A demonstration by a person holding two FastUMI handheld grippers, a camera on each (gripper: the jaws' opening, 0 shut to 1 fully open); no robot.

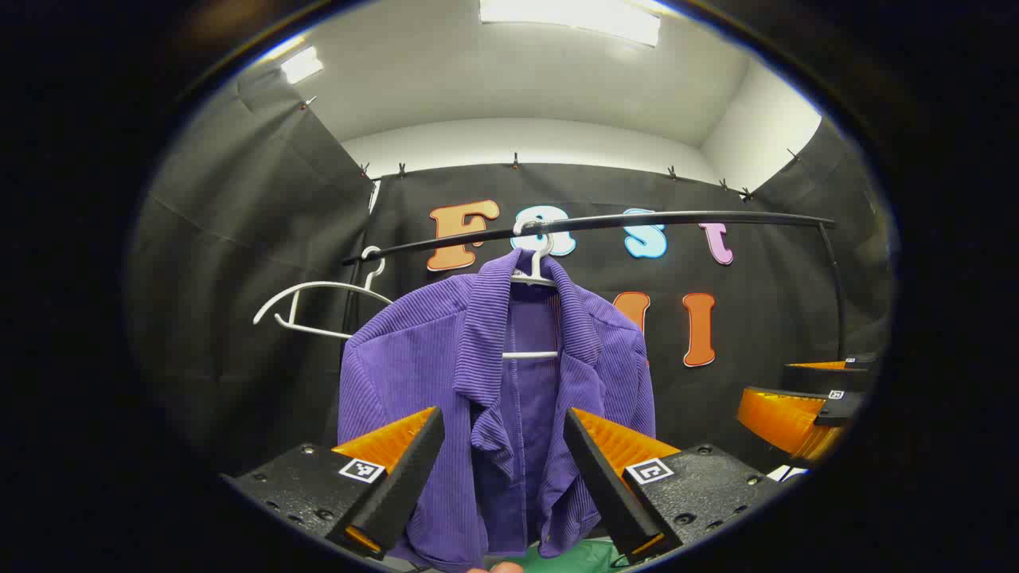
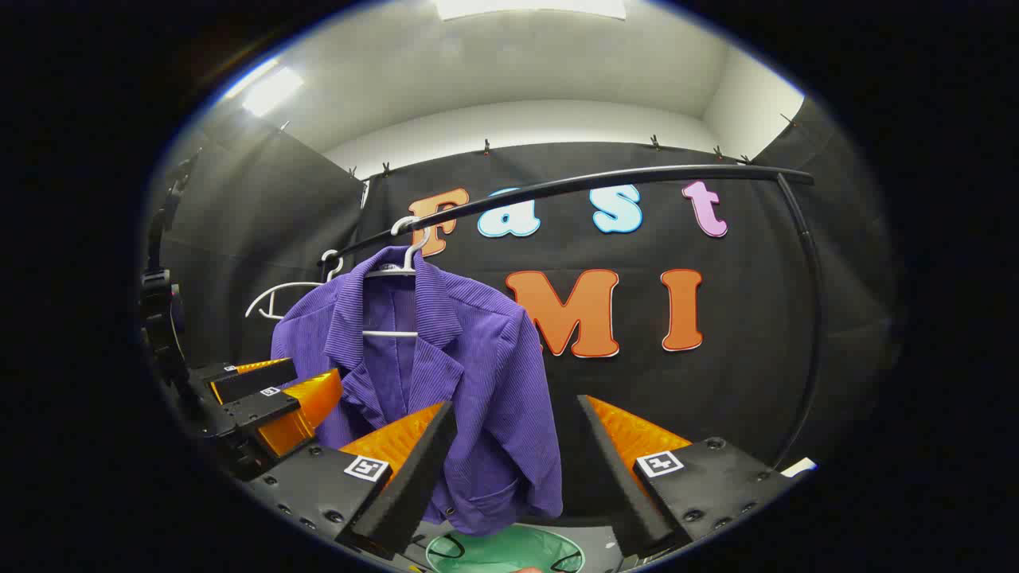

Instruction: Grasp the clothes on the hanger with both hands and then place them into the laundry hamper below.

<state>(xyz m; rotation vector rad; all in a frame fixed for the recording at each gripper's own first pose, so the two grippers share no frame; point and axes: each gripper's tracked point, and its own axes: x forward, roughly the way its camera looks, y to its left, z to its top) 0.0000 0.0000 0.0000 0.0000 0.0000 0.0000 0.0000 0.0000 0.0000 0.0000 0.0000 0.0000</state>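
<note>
A purple corduroy jacket (image 1: 493, 382) hangs open on a white hanger (image 1: 535, 270) from the black rail (image 1: 605, 223), with the green hamper (image 2: 501, 551) below it, though little of the hamper is visible. The left gripper (image 1: 503, 477) and right gripper (image 2: 517, 469) both stand apart, short of the cloth. The jacket looks soft, limp and fairly light; the shoulders or lapels seem the surest holds.

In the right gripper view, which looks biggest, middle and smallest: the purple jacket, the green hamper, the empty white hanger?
1. purple jacket
2. green hamper, partly cut off at the bottom edge, so unsure
3. empty white hanger, farther back, so it looks small
</note>
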